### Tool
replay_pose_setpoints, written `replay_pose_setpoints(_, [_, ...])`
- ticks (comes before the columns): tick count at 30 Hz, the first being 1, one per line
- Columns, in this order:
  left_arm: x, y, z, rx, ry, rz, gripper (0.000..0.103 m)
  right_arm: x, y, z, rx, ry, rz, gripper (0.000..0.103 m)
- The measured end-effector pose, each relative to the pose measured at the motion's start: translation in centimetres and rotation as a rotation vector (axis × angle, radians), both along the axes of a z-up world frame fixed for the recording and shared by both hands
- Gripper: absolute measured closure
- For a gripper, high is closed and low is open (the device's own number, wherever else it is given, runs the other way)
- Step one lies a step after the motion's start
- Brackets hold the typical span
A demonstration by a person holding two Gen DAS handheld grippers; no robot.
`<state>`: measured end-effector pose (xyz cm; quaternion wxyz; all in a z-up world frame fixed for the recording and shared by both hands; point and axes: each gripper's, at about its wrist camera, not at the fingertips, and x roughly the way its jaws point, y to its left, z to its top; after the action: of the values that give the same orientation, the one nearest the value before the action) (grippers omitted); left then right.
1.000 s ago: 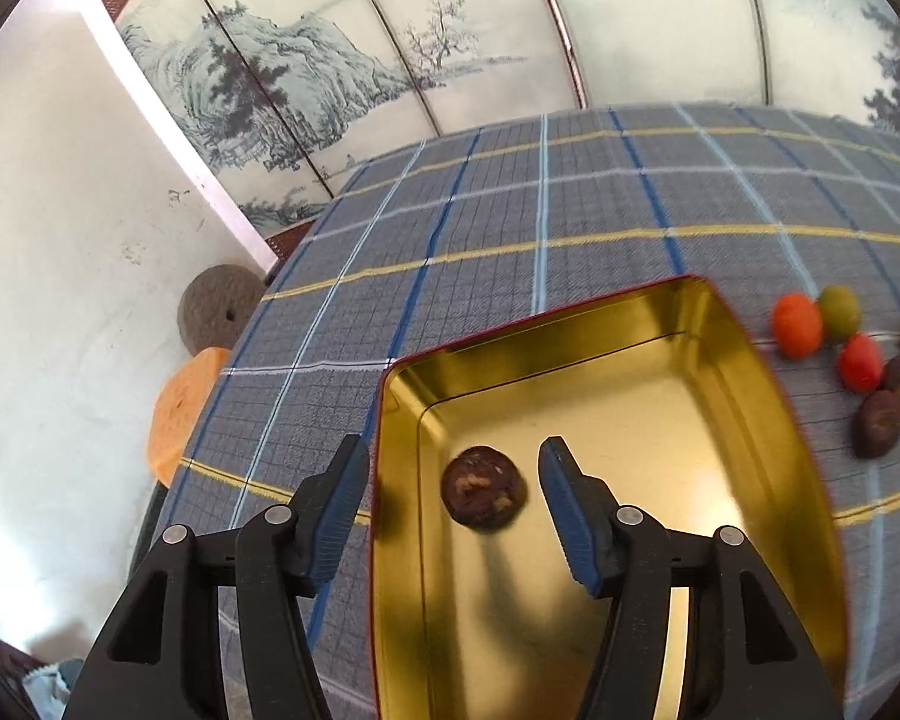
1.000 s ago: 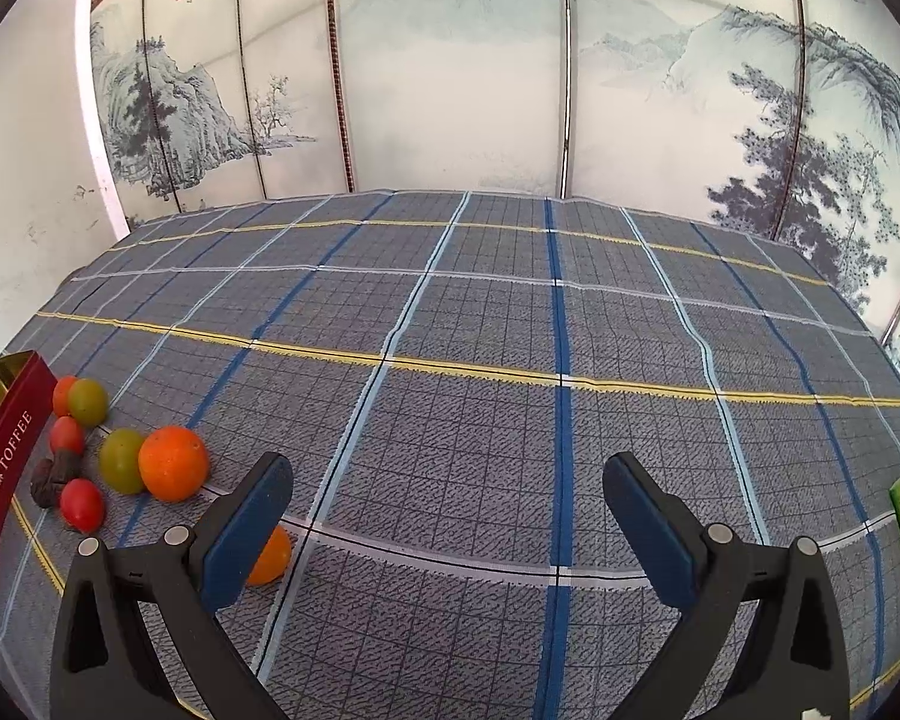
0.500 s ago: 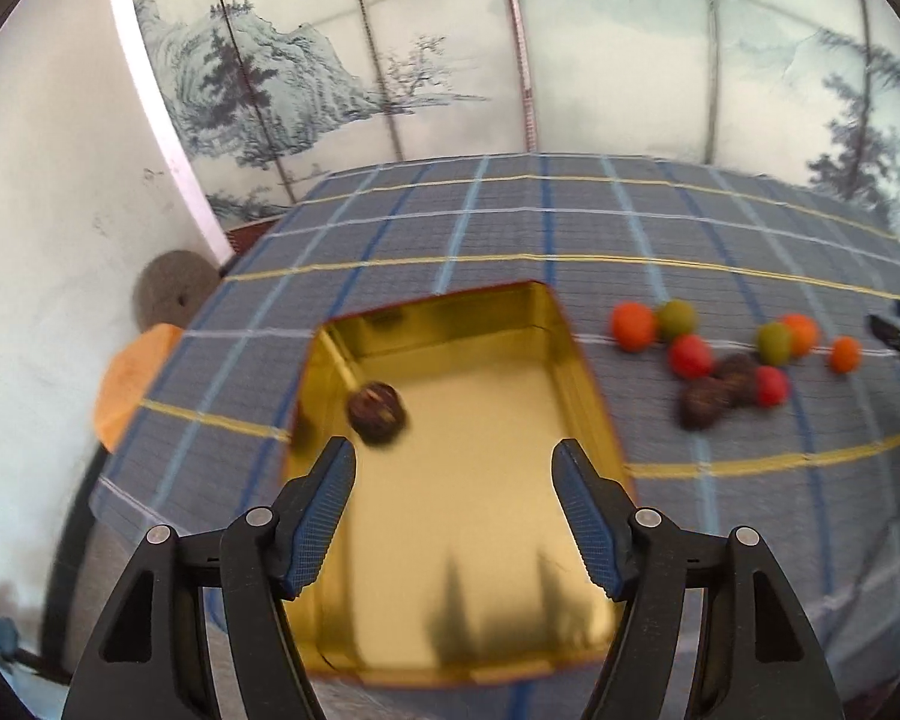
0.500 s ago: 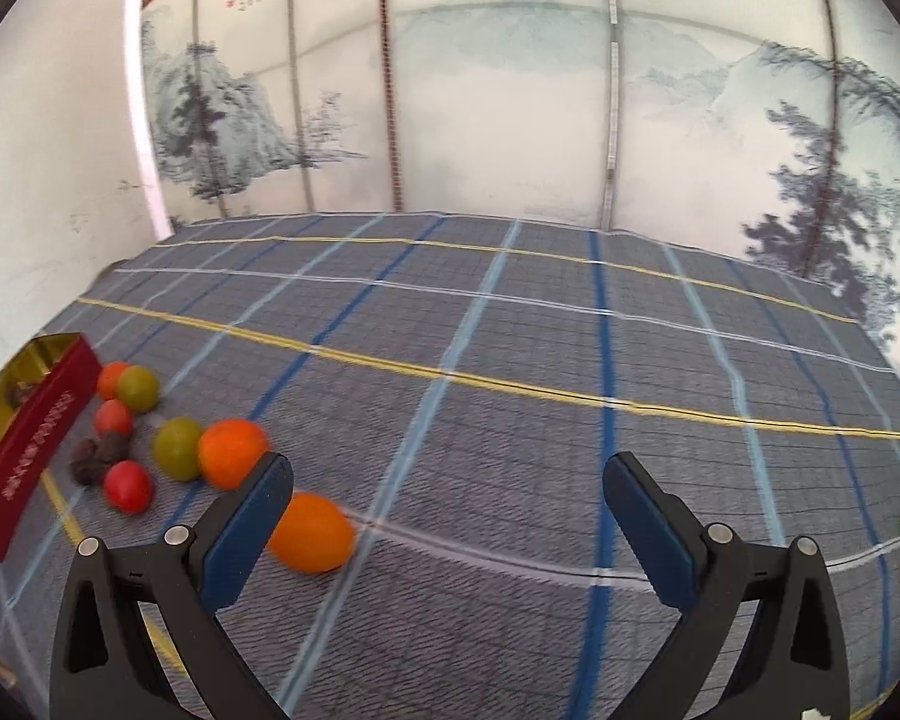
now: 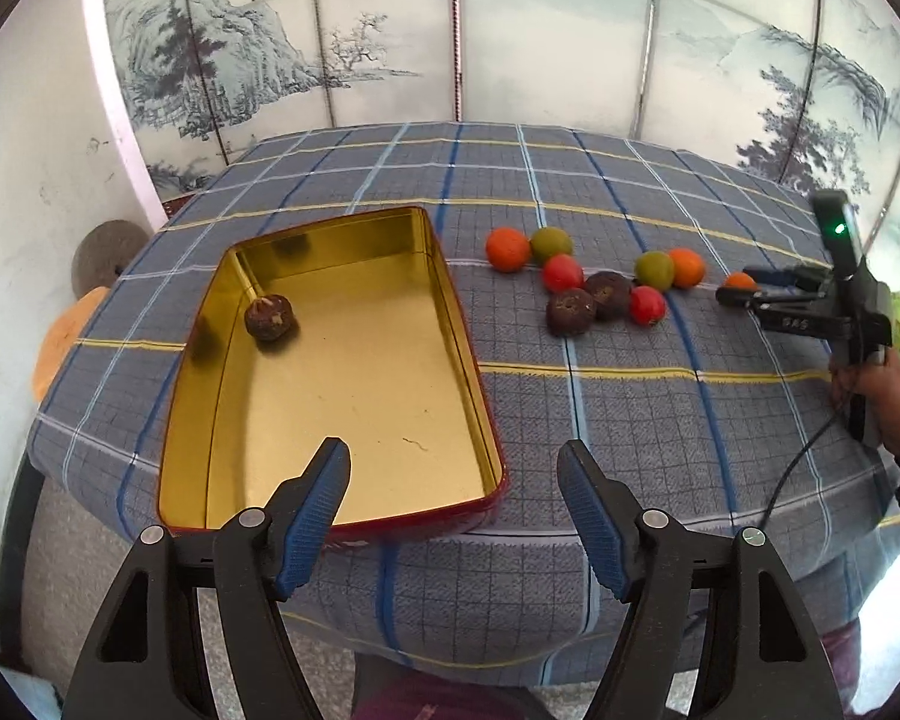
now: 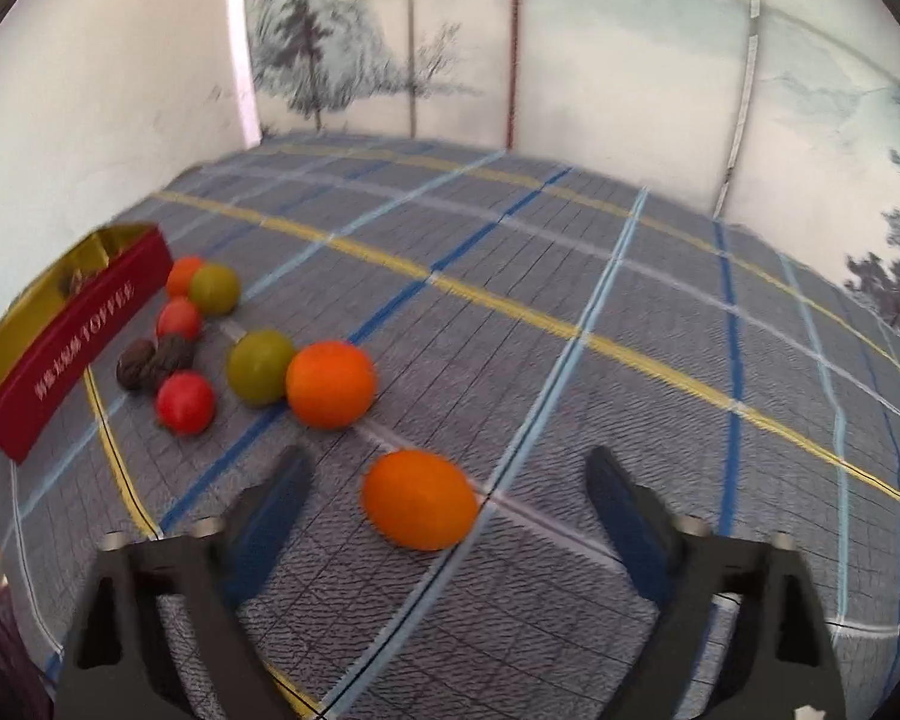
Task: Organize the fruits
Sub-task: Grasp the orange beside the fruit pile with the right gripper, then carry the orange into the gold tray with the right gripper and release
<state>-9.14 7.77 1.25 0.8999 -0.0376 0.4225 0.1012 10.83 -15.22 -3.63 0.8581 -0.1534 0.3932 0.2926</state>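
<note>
While the right gripper (image 6: pixel 450 474) jaws close, the orange (image 6: pixel 420 498) lies between them — untouched.

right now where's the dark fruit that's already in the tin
In the left wrist view, the dark fruit sits alone in the gold tin, near its far-left corner.

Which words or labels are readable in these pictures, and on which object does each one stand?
"TOFFEE": white letters on the red outer wall of the tin, blurred but legible.
Characters before it on the same wall: too blurred to read.
Small marking on the right gripper body: too small to read.
</note>
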Motion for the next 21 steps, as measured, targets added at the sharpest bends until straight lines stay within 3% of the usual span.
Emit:
replay_pose_setpoints(1, [-0.2, 0.1, 0.1, -0.004, -0.006, 0.007, 0.028, 0.2, 0.3, -0.4, -0.022, 0.023, 0.004, 0.055])
replay_pose_setpoints(3, [-0.7, 0.5, 0.4, -0.008, -0.023, 0.036, 0.024, 0.1, 0.3, -0.6, -0.014, 0.039, 0.005, 0.068])
replay_pose_setpoints(7, [-2.0, 1.9, 1.2, -0.038, -0.067, 0.084, 0.019, -1.4, 0.4, -0.1, 0.031, 0.063, -0.012, 0.068])
replay_pose_setpoints(11, [-3.2, 3.5, 1.4, -0.070, -0.102, 0.140, 0.015, -5.3, 3.4, 2.5, 0.141, 0.051, 0.097, 0.068])
replay_pose_setpoints(15, [-4.0, 5.0, 0.9, -0.111, -0.074, 0.172, 0.013, -8.9, 9.9, 5.5, 0.200, 0.052, 0.287, 0.068])
replay_pose_setpoints(21, [-5.1, 6.1, 0.3, -0.046, 0.003, 0.203, 0.013, -11.7, 21.6, 6.7, 0.190, 0.105, 0.498, 0.068])
